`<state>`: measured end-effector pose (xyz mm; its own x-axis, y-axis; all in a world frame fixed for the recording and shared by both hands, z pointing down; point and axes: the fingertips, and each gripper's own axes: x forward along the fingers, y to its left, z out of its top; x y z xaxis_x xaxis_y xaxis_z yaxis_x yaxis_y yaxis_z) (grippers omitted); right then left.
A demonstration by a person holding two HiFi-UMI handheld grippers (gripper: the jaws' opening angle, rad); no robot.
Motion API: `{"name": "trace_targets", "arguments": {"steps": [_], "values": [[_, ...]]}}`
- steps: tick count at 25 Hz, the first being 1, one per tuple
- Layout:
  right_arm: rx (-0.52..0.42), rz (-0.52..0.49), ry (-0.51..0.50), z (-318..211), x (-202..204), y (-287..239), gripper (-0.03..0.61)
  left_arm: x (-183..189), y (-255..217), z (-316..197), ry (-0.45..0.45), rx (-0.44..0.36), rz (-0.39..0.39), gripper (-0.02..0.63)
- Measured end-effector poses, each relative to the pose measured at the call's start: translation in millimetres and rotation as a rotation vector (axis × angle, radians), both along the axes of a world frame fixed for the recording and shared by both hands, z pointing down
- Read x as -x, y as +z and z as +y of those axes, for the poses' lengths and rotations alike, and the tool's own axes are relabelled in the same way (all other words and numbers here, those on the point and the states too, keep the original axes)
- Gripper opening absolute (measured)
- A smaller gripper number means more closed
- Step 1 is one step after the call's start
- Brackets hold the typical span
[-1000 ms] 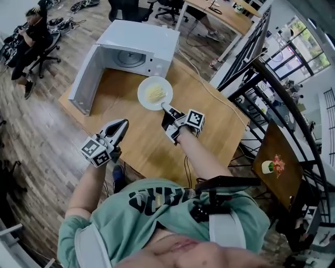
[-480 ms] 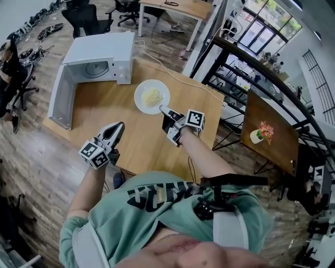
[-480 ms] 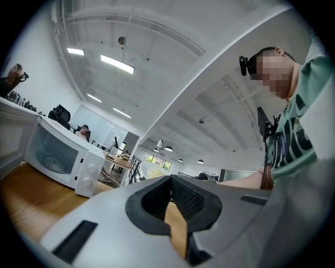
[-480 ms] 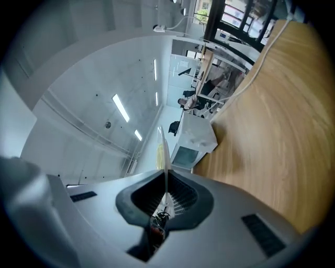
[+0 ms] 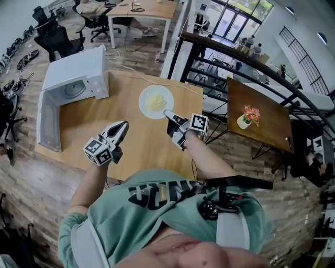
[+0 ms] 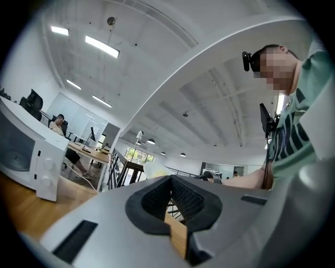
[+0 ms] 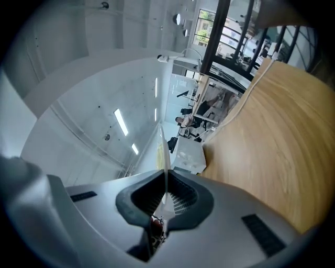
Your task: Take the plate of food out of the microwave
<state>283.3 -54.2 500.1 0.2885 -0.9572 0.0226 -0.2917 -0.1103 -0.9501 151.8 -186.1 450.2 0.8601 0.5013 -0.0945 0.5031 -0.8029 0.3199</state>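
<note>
In the head view the white plate of food point(image 5: 156, 101), with pale yellow food on it, is over the wooden table point(image 5: 131, 146), to the right of the white microwave point(image 5: 78, 73). The microwave's door point(image 5: 46, 125) hangs open and its cavity holds only the glass turntable. My right gripper point(image 5: 169, 114) is shut on the plate's near rim. In the right gripper view the plate point(image 7: 160, 149) shows edge-on between the pads of that gripper point(image 7: 165, 183). My left gripper point(image 5: 119, 129) hangs over the table's near side, shut and empty; in the left gripper view its jaws point(image 6: 170, 180) meet.
A small dark table with a flower pot point(image 5: 245, 118) stands to the right, beyond a black railing point(image 5: 220, 57). Behind the microwave point(image 6: 23, 152) are a desk point(image 5: 141, 10) and office chairs point(image 5: 57, 39). The table's near edge runs just in front of me.
The right gripper has carried the plate away from the microwave's front toward the table's right side. The left gripper moved along with it, and the microwave now lies farther left in view.
</note>
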Motion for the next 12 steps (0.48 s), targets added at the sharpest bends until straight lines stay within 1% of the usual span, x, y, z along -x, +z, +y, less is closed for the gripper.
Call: {"name": "trace_targets", "arguments": {"steps": [6, 12], "values": [[0.021, 0.001, 0.103, 50, -28, 5, 0.020, -37, 5, 23, 0.074, -0.026, -0.018, 0.005], [0.057, -0.032, 0.159, 81, -61, 31, 0.020, -78, 20, 38, 0.118, -0.060, -0.051, 0.005]]}}
